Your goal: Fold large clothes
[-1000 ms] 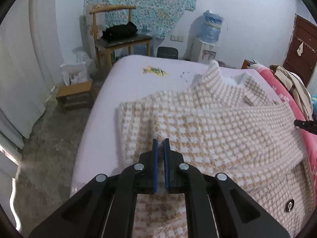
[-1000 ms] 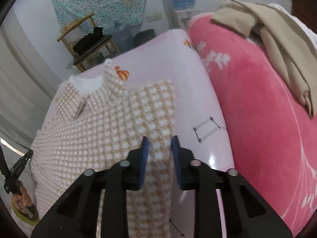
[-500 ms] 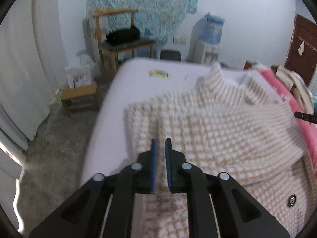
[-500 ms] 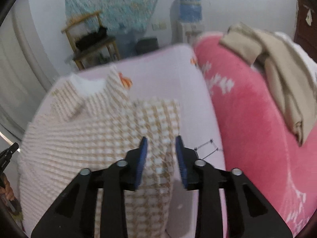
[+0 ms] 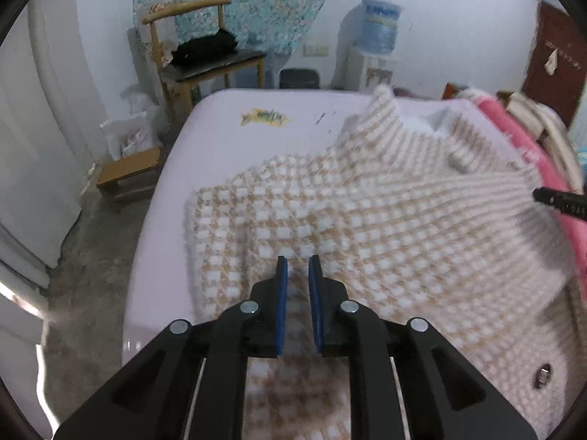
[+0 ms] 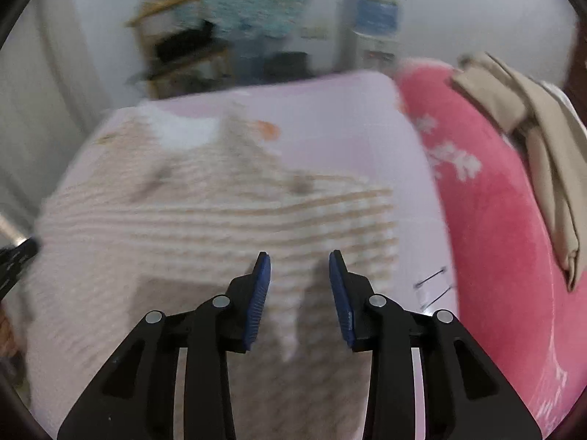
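A large beige-and-white houndstooth coat (image 5: 385, 220) lies spread on the pale lilac bed (image 5: 220, 128), collar toward the far end, both sleeves folded across the body. My left gripper (image 5: 297, 267) hovers over the coat's left sleeve with a small gap between its blue pads, holding nothing. My right gripper (image 6: 299, 267) is open and empty above the coat's right sleeve (image 6: 330, 227); this view is blurred. The coat also shows in the right wrist view (image 6: 165, 227). The right gripper's tip shows at the right edge of the left wrist view (image 5: 561, 201).
A pink blanket (image 6: 506, 220) with beige clothes (image 6: 532, 128) on it lies along the bed's right side. A wooden chair (image 5: 205, 55), a low stool (image 5: 128, 172) and a water dispenser (image 5: 374, 55) stand beyond the bed. The concrete floor (image 5: 84, 275) lies to the left.
Both grippers opened wider and pulled back a little from the coat. The left jaws went from nearly shut to a small gap. The right view swung and blurred.
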A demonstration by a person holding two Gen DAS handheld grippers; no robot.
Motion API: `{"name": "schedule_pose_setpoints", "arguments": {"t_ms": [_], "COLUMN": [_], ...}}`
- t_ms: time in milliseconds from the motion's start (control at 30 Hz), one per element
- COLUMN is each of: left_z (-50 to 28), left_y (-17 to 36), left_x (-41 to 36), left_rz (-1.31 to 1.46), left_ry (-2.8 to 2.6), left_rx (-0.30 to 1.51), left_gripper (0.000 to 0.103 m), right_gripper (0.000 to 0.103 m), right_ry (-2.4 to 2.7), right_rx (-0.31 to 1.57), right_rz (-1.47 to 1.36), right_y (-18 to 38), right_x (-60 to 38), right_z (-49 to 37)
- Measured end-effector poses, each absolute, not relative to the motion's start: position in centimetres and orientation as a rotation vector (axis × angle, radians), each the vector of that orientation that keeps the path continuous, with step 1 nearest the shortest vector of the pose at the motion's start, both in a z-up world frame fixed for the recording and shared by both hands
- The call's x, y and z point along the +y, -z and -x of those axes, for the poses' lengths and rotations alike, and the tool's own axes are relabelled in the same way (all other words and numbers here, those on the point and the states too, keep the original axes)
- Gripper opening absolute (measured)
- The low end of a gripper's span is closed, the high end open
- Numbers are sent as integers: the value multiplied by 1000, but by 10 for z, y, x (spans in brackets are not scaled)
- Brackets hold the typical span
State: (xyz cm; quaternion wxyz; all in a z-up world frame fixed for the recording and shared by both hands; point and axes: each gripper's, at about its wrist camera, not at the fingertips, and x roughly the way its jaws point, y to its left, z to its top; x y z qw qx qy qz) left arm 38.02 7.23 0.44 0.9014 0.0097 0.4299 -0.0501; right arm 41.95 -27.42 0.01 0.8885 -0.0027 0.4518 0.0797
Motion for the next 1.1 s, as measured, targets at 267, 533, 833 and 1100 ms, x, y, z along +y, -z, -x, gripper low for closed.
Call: {"name": "schedule_pose_setpoints", "arguments": {"t_ms": [267, 533, 833, 1100], "left_z": [-352, -301, -159, -107], "left_y": [11, -34, -48, 10], "left_x": [56, 55, 47, 15], "left_rz": [-100, -141, -162, -139], "left_ry": [161, 108, 177, 219], "left_rx": [935, 868, 847, 983], "left_gripper": [25, 37, 77, 81], "right_gripper": [47, 52, 73, 75], "right_ry": [-320, -239, -174, -50], "right_rx": [989, 857, 848, 937], "right_rz": [227, 166, -22, -136], "right_y": [28, -25, -32, 4], "right_x": [-210, -208, -218, -232], "right_z": [-360, -303, -164, -100]}}
